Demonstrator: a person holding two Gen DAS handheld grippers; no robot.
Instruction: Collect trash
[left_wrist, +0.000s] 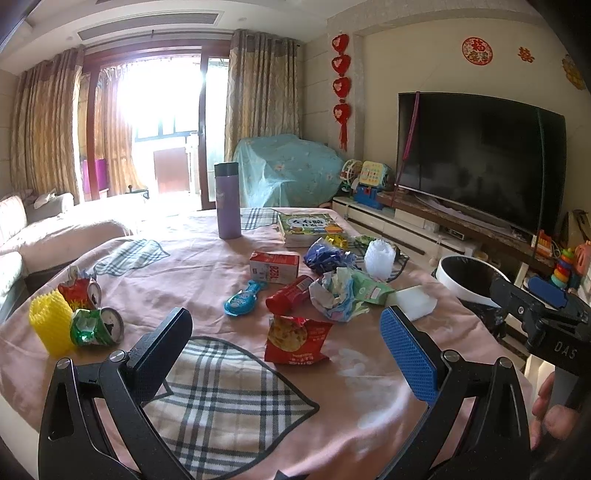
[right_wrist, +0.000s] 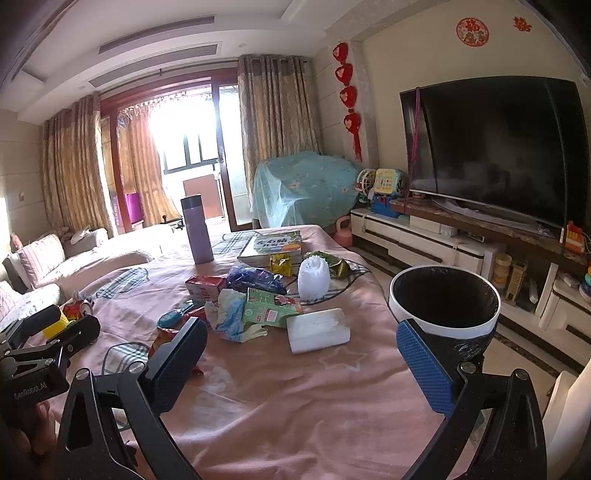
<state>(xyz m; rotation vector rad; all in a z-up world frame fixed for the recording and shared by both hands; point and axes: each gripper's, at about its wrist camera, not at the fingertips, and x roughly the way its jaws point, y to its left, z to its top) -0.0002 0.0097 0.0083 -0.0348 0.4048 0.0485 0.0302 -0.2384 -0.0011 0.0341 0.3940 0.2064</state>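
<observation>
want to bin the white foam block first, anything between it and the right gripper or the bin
Nothing visible. The white foam block lies alone on bare tablecloth ahead of the open right gripper, and the bin stands just past the table edge to its right.

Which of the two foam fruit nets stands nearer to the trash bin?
The white foam net, beside the book; the yellow one stands across the table from the bin.

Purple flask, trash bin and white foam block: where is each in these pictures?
Purple flask (left_wrist: 229, 218): left wrist view, middle of its body.
Trash bin (right_wrist: 443, 325): right wrist view, near white rim.
White foam block (right_wrist: 317, 329): right wrist view, its top face.
</observation>
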